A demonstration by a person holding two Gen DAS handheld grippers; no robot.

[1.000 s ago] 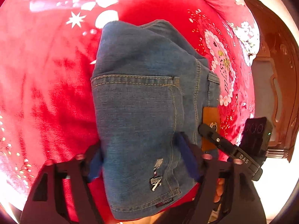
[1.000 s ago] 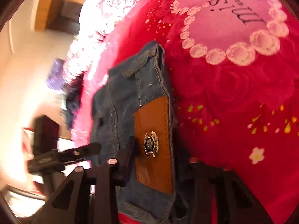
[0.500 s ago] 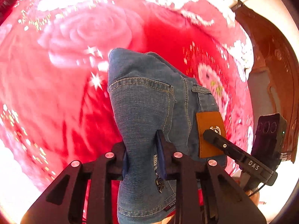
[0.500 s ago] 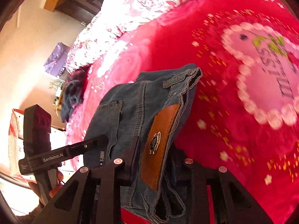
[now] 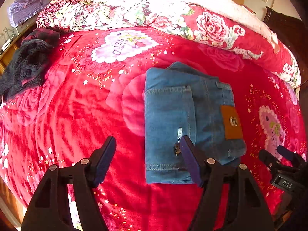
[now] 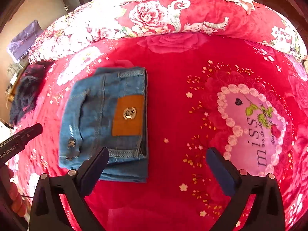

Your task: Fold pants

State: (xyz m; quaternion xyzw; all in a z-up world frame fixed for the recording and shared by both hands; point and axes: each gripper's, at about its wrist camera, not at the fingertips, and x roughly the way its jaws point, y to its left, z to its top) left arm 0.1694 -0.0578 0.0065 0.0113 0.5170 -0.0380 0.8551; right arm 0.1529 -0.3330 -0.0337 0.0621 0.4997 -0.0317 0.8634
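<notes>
The blue jeans point(image 5: 184, 115) lie folded into a compact rectangle on the red blanket, brown leather patch point(image 5: 231, 122) facing up. They also show in the right wrist view point(image 6: 96, 119), left of centre. My left gripper point(image 5: 147, 148) is open and empty, raised above the blanket, its right finger over the near edge of the jeans. My right gripper point(image 6: 156, 159) is open and empty, to the right of the jeans' near corner. The right gripper's tip shows in the left wrist view point(image 5: 277, 157).
The red floral blanket point(image 6: 173, 77) covers the bed. A rolled flowered quilt point(image 5: 154, 13) lies along the far side. Dark clothes point(image 5: 27, 63) lie heaped at the far left edge. A purple covered box point(image 5: 27, 3) stands beyond the bed at left.
Both grippers were shut on the jeans half a second ago. They have let go, opened wide and pulled back and up. The folded jeans now rest flat on the blanket.
</notes>
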